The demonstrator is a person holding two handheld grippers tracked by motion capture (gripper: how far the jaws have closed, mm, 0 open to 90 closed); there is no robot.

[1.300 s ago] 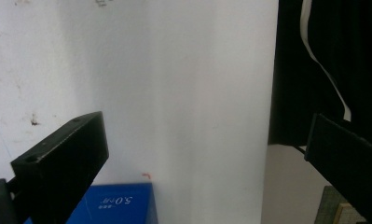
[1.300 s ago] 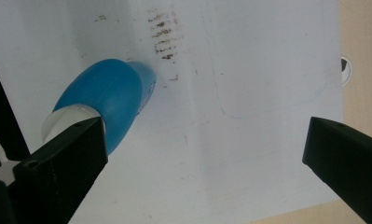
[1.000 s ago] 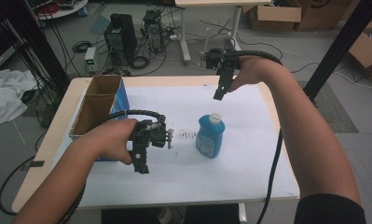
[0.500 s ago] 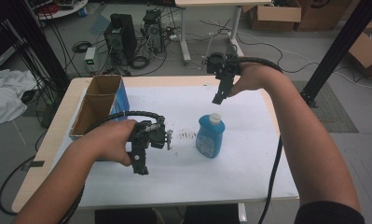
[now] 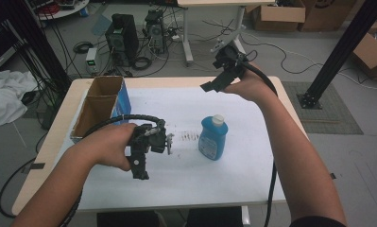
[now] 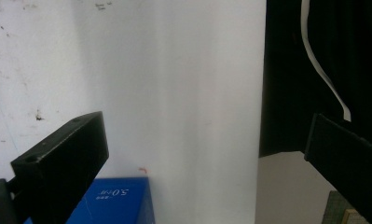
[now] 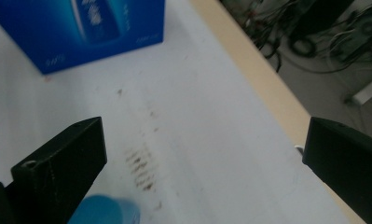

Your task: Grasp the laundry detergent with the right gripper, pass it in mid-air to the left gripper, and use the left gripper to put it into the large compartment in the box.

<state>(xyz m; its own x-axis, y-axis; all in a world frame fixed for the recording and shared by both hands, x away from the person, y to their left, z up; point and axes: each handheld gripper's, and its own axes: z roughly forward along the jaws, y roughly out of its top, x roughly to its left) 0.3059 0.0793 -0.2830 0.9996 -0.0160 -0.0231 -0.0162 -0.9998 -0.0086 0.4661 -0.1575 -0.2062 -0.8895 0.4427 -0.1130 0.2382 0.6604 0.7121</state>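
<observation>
A blue bottle (image 5: pixel 213 137) with a white cap stands upright near the middle of the white table (image 5: pixel 186 184). My left gripper (image 5: pixel 140 168) hovers low to the bottom left of it, jaws wide apart and pointing toward the near edge, holding nothing. In the left gripper view the open left gripper (image 6: pixel 207 140) frames bare tabletop. My right gripper (image 5: pixel 212 86) is raised above the far edge of the table, beyond the bottle, open and empty. In the right gripper view the right gripper (image 7: pixel 204 154) looks down past a blurred blue bottle top (image 7: pixel 106 211).
An open blue cardboard box (image 5: pixel 101 106) stands at the table's left side, also the blue box (image 7: pixel 95 28) and a corner of the box (image 6: pixel 116 203). Brown smudges (image 5: pixel 190 137) mark the tabletop left of the bottle. Computers and cables (image 5: pixel 129 38) lie on the floor behind.
My right gripper has lifted and drawn back toward the far edge, tilting its jaws to the left. The left gripper and the bottle have stayed put.
</observation>
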